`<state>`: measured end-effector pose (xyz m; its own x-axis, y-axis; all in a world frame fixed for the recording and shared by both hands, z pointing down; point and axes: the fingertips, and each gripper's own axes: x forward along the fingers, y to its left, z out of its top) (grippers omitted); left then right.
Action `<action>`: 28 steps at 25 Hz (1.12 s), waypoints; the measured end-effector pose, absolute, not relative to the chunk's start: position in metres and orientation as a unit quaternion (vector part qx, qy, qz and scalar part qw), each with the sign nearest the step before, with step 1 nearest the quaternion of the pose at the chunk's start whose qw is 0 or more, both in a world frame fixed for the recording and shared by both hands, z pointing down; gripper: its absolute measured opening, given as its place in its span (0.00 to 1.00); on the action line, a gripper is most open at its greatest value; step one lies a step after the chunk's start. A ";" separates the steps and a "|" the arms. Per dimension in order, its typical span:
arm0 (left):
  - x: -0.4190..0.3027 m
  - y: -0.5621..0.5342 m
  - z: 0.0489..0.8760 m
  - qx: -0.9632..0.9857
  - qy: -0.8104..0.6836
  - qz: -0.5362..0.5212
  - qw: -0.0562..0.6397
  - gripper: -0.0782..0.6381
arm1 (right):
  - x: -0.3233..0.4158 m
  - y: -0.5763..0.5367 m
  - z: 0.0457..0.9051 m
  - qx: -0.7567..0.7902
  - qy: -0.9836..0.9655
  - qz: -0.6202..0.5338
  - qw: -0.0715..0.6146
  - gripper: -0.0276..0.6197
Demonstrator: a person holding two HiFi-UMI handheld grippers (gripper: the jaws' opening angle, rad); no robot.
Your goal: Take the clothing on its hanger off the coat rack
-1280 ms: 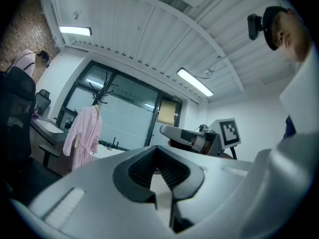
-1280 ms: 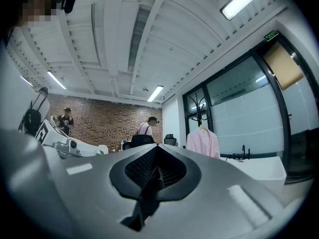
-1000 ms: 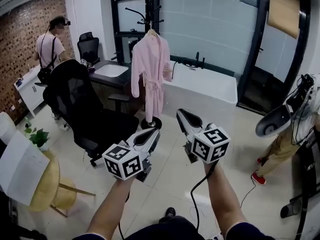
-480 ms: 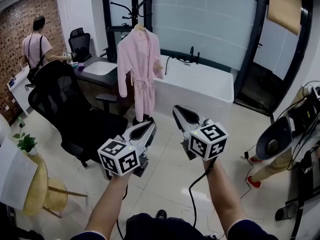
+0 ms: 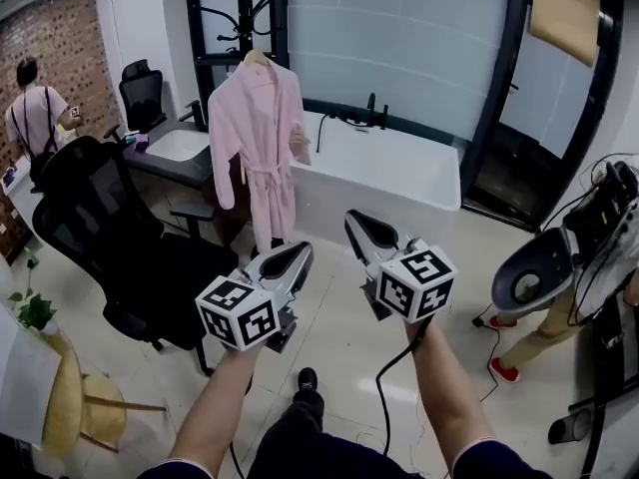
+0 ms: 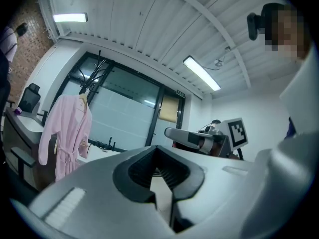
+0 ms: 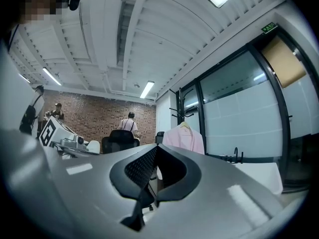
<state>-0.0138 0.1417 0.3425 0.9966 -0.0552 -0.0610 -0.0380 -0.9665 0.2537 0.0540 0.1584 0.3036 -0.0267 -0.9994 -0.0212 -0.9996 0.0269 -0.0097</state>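
A pink robe (image 5: pixel 255 138) hangs on a pale hanger (image 5: pixel 258 59) from a black coat rack (image 5: pixel 243 3) at the back of the room, left of centre. My left gripper (image 5: pixel 302 253) and right gripper (image 5: pixel 355 220) are held level side by side, well short of the robe, both shut with nothing in them. The robe (image 6: pixel 65 133) shows at the left of the left gripper view, beyond the closed left gripper (image 6: pixel 157 151). In the right gripper view the robe (image 7: pixel 185 139) hangs just right of the closed right gripper (image 7: pixel 155 147).
A black office chair (image 5: pixel 120 238) stands left of my path, near the rack. A white tub-like counter (image 5: pixel 389 173) runs behind the robe. One person (image 5: pixel 35 118) stands far left, another (image 5: pixel 589 267) with equipment at the right. A wooden stool (image 5: pixel 70 407) sits lower left.
Both grippers have travelled forward across the room; the robe and rack now look nearer and have slid left in the head view. The jaws stayed shut.
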 end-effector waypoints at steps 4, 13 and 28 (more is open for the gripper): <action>0.023 0.117 0.342 0.991 -0.014 -0.038 0.127 0.13 | 0.087 0.134 0.303 -0.702 0.712 0.007 0.008 0.05; 0.110 0.033 0.337 0.993 -0.009 -0.035 0.113 0.13 | 0.170 0.051 0.298 -0.703 0.710 0.015 0.013 0.04; 0.207 -0.080 0.337 0.994 -0.033 -0.029 0.102 0.13 | 0.274 -0.067 0.297 -0.691 0.722 0.014 0.027 0.05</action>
<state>0.2072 -0.0800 0.3372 0.9961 -0.0712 -0.0517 -0.0592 -0.9772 0.2038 0.2743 -0.0669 0.2970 -0.0444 -0.9973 -0.0581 -0.9988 0.0454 -0.0161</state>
